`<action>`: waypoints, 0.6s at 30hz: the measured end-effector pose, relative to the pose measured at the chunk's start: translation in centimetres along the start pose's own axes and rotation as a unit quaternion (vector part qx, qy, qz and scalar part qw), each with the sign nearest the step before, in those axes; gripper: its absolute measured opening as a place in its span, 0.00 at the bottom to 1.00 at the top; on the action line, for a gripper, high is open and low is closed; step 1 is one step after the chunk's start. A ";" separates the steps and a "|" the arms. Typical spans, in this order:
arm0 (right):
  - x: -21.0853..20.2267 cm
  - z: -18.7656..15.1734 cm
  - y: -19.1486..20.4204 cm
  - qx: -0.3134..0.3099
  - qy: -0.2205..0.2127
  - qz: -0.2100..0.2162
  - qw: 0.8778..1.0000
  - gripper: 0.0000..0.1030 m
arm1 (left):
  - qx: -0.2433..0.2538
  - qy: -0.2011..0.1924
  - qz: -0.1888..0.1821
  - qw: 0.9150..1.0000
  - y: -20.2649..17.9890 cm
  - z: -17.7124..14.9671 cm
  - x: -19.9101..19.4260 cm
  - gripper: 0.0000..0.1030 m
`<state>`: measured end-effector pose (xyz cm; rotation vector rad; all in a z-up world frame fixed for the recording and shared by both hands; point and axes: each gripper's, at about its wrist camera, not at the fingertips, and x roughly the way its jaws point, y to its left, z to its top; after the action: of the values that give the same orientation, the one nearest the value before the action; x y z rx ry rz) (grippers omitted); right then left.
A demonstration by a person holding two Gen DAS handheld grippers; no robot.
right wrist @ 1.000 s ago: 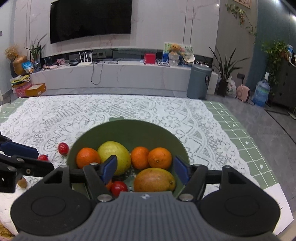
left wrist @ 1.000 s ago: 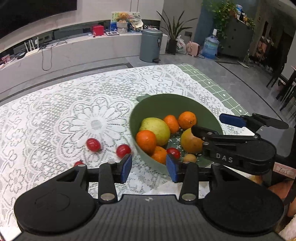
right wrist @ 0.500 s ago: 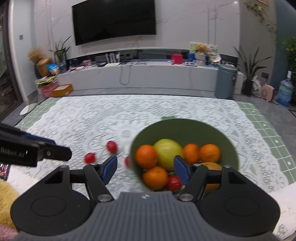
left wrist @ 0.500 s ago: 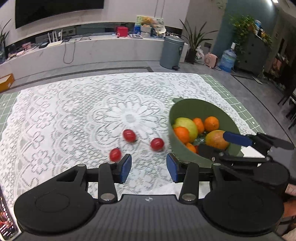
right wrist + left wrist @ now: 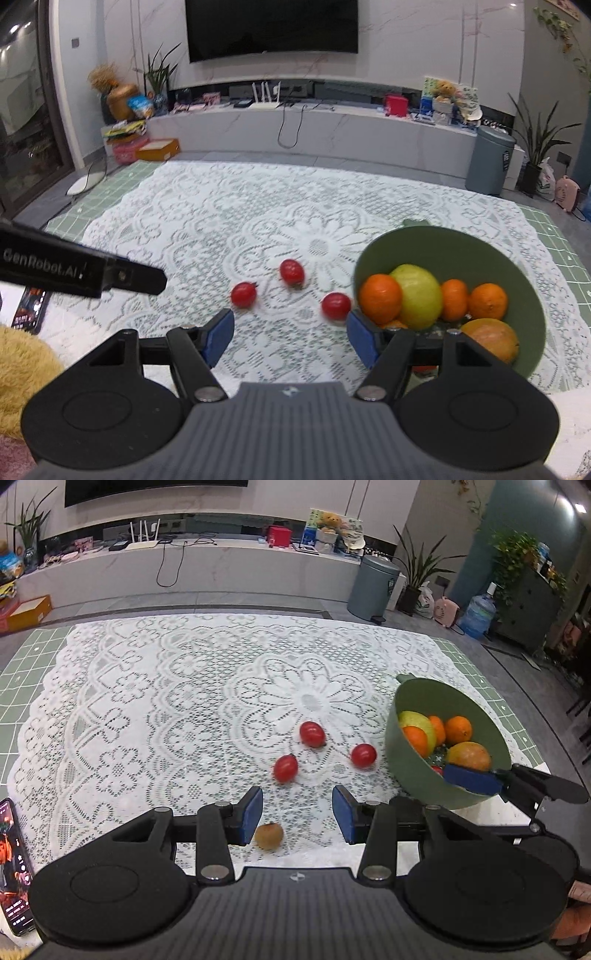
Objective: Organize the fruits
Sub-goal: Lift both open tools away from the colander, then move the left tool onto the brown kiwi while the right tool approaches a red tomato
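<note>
Three small red fruits (image 5: 312,734) (image 5: 285,768) (image 5: 364,754) are seen loose on the lace tablecloth (image 5: 147,709), just beside the green bowl (image 5: 413,771), and a small brown fruit (image 5: 269,835) lies near the left gripper (image 5: 297,816). They are judged to be light, smooth and easily rolled or bruised, so each is best taken across its middle with gentle pressure.

The bowl is filled with oranges (image 5: 380,298) (image 5: 488,301) (image 5: 454,299), a yellow-green fruit (image 5: 421,301), a mango-like fruit (image 5: 491,338) and a small red one (image 5: 437,770).

The left gripper's jaws are held apart with nothing between them, though the brown fruit lies just below one pad. The right gripper (image 5: 291,338) is likewise spread and empty.
</note>
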<state>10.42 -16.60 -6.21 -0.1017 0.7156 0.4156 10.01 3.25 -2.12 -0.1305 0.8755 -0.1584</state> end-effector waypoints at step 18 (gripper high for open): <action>4.2 -0.2 3.1 -0.054 0.044 0.006 0.998 0.53 | -0.005 0.075 0.000 0.997 2.4 -0.3 4.4 0.50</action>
<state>11.91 -12.34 -8.95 -0.2185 0.7815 0.4641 12.80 4.76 -6.07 -0.1303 1.0265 -0.1658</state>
